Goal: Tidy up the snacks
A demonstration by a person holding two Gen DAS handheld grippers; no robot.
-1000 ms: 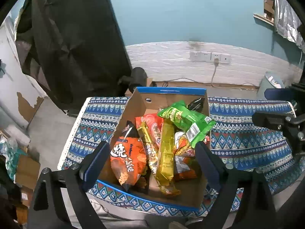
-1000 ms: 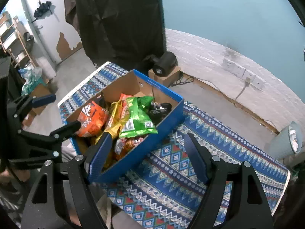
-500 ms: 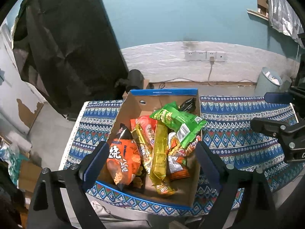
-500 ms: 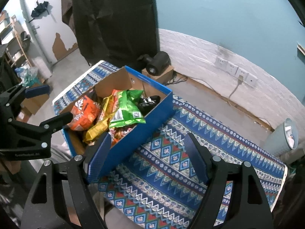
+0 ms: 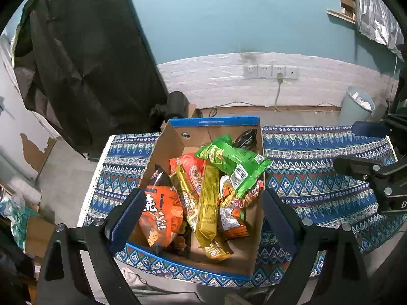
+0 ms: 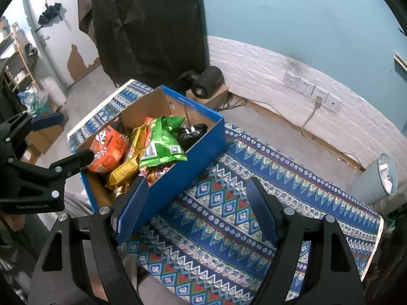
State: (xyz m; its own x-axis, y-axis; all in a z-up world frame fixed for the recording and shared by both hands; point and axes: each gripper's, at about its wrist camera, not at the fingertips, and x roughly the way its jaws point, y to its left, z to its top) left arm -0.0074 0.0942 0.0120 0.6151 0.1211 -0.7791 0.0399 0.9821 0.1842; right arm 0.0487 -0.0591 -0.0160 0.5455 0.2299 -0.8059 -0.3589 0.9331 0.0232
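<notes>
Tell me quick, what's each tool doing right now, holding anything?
Left tool: open, empty, above the snack box.
Right tool: open, empty, over the patterned cloth.

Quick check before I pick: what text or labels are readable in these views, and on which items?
"烧": large white character on the orange snack bag.
"D": lone letter on the right gripper's body; the rest is cut off.
Green bag, gold packet, box rim, left gripper body: print too small or blurred.

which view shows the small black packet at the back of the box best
The left wrist view: the black packet shows in the far right corner of the box, beyond the green bag. In the right wrist view it is darker, partly behind that bag.
</notes>
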